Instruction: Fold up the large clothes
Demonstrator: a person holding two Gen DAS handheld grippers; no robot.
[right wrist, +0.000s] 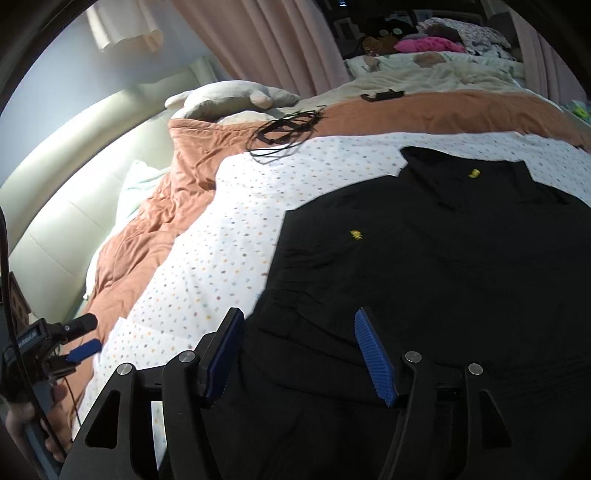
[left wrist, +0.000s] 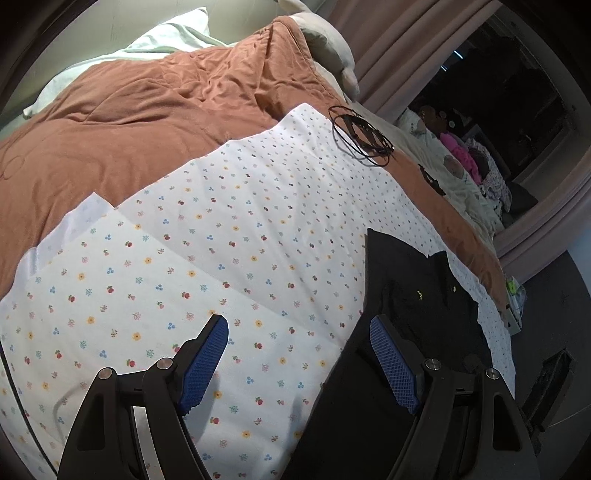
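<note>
On the bed, both wrist views:
Work surface: white flower-print sheet (left wrist: 229,236) spread flat over a rust-brown quilt (left wrist: 129,122); a few creases, one corner folded back at its left edge in the left view.
Garment: black shirt (right wrist: 424,266) lies flat on the printed sheet, collar toward the far side, two small yellow marks on the cloth; in the left view it covers the lower right of the sheet.
Left gripper (left wrist: 299,354): jaws spread wide, nothing between the blue pads; it hangs over the printed sheet, its right finger above the shirt's edge. In the right view it shows at the far left, held in a hand (right wrist: 22,424).
Right gripper (right wrist: 295,354): jaws apart, not pressing on anything; black cloth lies below and between the fingers, and whether the tips touch it cannot be told.
Nearby clutter: coil of thin black cable (left wrist: 360,134) on the sheet's far corner, well apart from the shirt; small dark flat object (right wrist: 382,96) farther back on the quilt.
Head of bed: beige pillows (right wrist: 229,98), pale green-white pillow (left wrist: 166,35), cream padded headboard (right wrist: 74,162).
Beyond: pink curtains (right wrist: 266,40); second bed with a pink cloth pile (right wrist: 428,44).
</note>
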